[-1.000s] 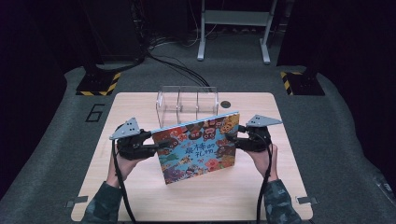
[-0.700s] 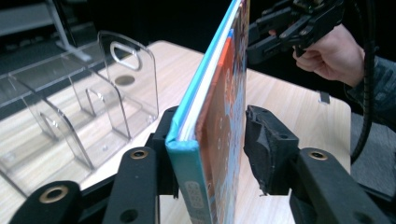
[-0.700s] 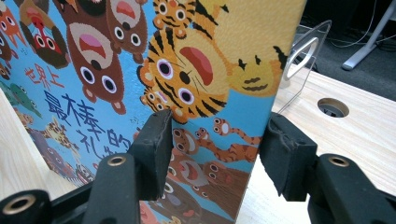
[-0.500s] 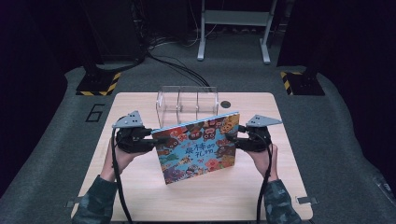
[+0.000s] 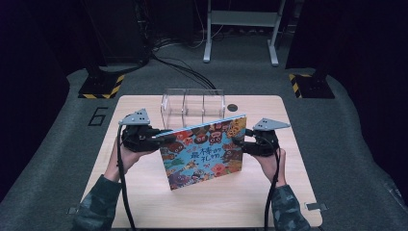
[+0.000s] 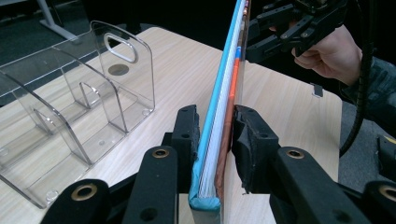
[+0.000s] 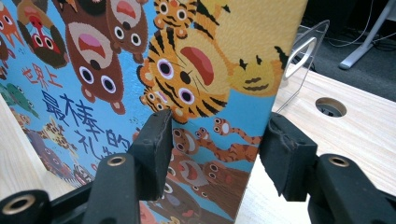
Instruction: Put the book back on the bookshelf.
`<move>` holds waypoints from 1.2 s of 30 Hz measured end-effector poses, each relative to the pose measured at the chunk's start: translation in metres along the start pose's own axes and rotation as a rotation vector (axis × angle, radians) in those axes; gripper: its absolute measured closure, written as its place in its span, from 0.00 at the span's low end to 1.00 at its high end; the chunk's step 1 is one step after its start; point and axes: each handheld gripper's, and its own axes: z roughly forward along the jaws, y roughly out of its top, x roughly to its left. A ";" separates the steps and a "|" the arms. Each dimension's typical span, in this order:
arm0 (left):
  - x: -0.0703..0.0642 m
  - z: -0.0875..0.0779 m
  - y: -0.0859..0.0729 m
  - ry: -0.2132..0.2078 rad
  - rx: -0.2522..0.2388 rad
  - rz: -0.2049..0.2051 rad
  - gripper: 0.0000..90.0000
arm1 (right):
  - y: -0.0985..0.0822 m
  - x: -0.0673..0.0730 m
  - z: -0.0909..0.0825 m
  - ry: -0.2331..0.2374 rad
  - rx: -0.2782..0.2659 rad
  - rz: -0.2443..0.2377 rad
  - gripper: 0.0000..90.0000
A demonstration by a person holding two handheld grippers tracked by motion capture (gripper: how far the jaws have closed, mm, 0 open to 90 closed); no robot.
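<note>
A picture book [image 5: 204, 151] with cartoon animals on its cover stands upright on its lower edge on the table [image 5: 144, 202], held between both grippers. My left gripper [image 5: 161, 137] clamps the book's left edge. In the left gripper view the jaws [image 6: 217, 119] have just been closing, and both pads press on the covers of the book [image 6: 231, 60]. My right gripper [image 5: 240, 144] grips the right edge. In the right gripper view its jaws [image 7: 215, 135] straddle the book [image 7: 196, 70], one pad on the front cover.
A clear acrylic divider rack [image 5: 192, 103] stands just behind the book at the table's far side, seen close in the left gripper view [image 6: 84, 102]. A round cable hole [image 5: 232, 107] lies beside it. Cables and black stands sit on the floor beyond.
My left gripper has risen a little and its jaws have closed in on the book's left edge. The right gripper and the book's right side have stayed put.
</note>
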 end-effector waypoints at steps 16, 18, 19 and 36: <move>0.000 0.012 0.004 -0.020 -0.015 0.020 0.80 | 0.000 0.000 0.000 -0.004 -0.002 0.003 0.51; 0.000 0.013 0.004 -0.016 -0.014 0.021 0.80 | -0.001 0.000 0.001 -0.004 -0.004 0.005 0.51; 0.000 0.013 0.004 -0.014 -0.013 0.025 0.79 | -0.001 0.000 0.001 -0.003 -0.006 0.005 0.51; 0.001 0.013 0.004 -0.075 0.015 0.034 0.84 | -0.077 -0.042 -0.010 -0.039 -0.018 0.191 0.35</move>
